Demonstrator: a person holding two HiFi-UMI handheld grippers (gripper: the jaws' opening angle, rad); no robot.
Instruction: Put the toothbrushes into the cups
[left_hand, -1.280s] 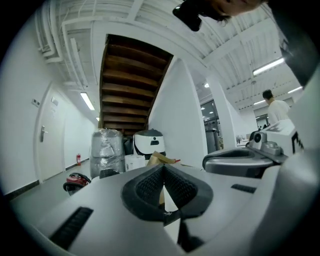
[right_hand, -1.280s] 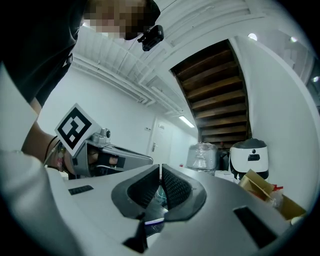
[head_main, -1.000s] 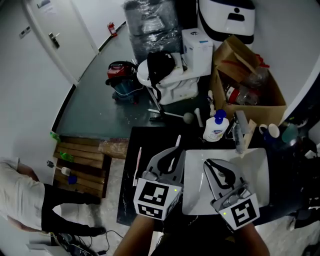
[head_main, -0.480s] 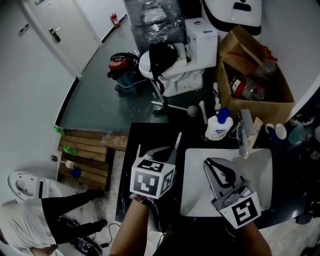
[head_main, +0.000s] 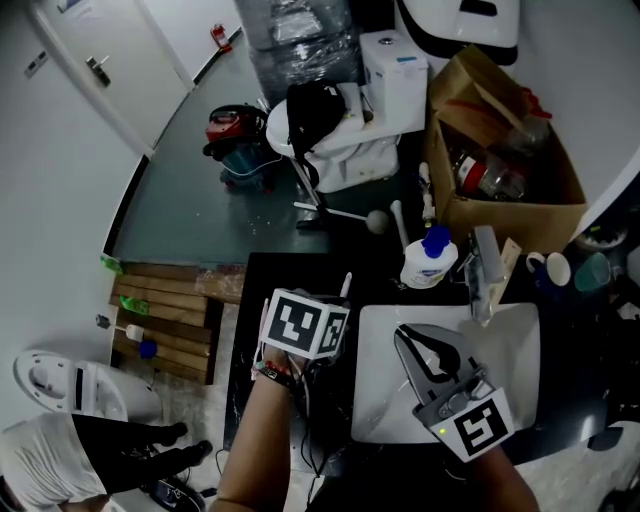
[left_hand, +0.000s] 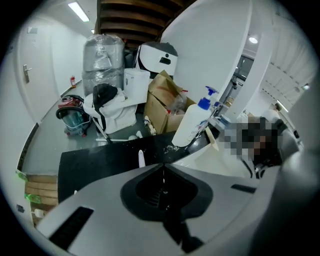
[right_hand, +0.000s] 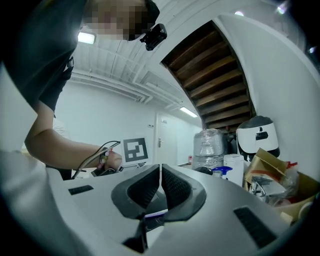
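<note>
A white toothbrush (left_hand: 141, 159) lies on the black bench (left_hand: 90, 165), just past my left gripper (left_hand: 163, 170) at 11 o'clock. I judge it light, stiff and slick, best pinched mid-handle. The fingers of both grippers are closed on nothing. The right gripper (right_hand: 160, 169) hangs over the sink (head_main: 510, 350), with the cups (head_main: 553, 266) at 2 o'clock.

The desk (head_main: 245, 335) top looks black and glossy. At its three o'clock the basin (head_main: 375, 400) is smooth, shiny white. The left gripper (left_hand: 162, 167) and right gripper (right_hand: 160, 170) have matt grey plastic shells with black ribbed jaws. The box (head_main: 500, 212) at one o'clock is brown cardboard, and the slats (head_main: 160, 300) at nine o'clock are rough wood.
</note>
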